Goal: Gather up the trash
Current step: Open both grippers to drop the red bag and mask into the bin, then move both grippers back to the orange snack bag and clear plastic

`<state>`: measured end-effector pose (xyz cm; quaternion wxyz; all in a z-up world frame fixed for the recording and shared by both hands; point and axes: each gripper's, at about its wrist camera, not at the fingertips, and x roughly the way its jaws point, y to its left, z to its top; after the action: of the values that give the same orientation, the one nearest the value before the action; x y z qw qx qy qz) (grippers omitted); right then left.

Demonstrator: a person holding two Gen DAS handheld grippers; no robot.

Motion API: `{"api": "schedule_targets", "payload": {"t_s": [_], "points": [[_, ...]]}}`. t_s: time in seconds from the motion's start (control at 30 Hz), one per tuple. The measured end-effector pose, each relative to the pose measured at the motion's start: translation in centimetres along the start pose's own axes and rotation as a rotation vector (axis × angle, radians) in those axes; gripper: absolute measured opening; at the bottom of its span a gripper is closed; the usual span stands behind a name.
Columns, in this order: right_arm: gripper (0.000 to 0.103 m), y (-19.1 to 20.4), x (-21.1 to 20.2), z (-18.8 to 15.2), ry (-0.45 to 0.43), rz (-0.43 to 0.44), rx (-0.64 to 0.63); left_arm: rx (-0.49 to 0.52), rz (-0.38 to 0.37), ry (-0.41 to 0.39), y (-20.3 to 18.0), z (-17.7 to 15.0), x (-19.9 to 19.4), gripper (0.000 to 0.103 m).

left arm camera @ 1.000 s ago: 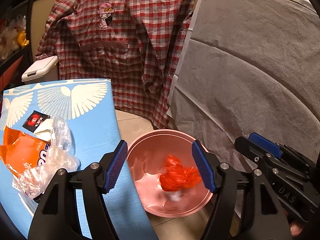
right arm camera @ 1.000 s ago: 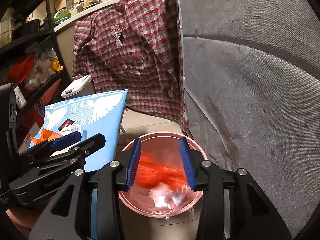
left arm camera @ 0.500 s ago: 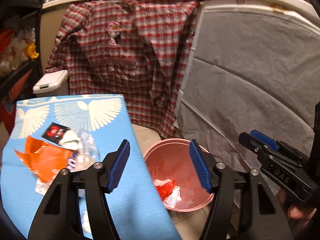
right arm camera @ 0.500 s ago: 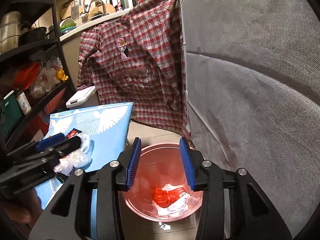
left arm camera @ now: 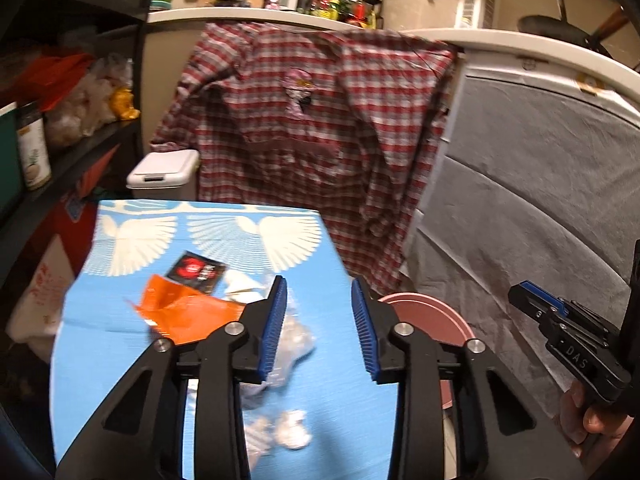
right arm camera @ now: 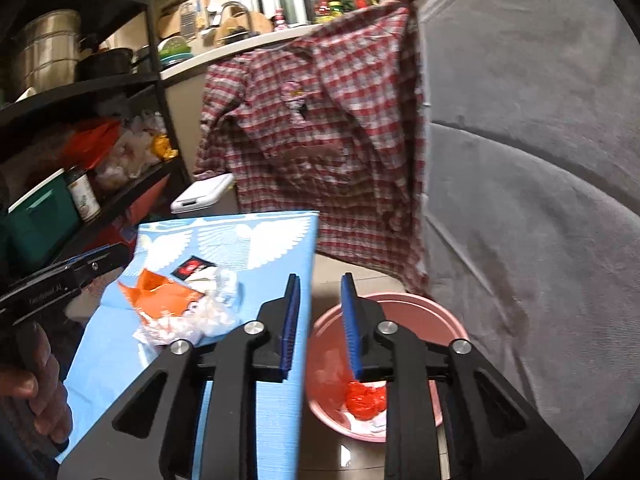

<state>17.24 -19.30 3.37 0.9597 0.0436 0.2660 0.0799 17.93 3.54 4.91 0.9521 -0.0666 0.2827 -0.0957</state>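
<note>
On the blue cloth-covered table with white wing prints (left arm camera: pixel 132 312), an orange foil wrapper (left arm camera: pixel 180 312), a black sachet (left arm camera: pixel 196 270) and crumpled clear plastic (left arm camera: pixel 292 336) lie uncollected; red scrap (right arm camera: pixel 366 398) already sits in the round pink plastic basin (right arm camera: pixel 436 312) on the floor just beside. Left gripper (left arm camera: pixel 318 328) and right gripper (right arm camera: pixel 318 322), jaws just narrowed to a modest gap, pinch nothing. Risk: flimsy film slipping free, or snagging neighbouring pieces off the table edge.

My left gripper (left arm camera: pixel 318 326) hides most of the pink basin (left arm camera: pixel 432 312), so I can't see inside it there. The clear wrappers (left arm camera: pixel 294 334) below the orange bag (left arm camera: pixel 180 312) are smeared by blur. My right gripper (right arm camera: pixel 318 326) covers part of the red scrap (right arm camera: pixel 366 400).
</note>
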Motion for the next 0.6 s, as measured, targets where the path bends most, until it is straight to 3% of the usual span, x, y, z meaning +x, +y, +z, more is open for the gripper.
{"api": "schedule_targets", "payload": {"t_s": [0.6], "points": [[0.02,8.0,3.8,-1.1,0.062,0.131,-0.069,-0.081,0.114,0.033,10.0,-1.3,-1.0,0.028]]}}
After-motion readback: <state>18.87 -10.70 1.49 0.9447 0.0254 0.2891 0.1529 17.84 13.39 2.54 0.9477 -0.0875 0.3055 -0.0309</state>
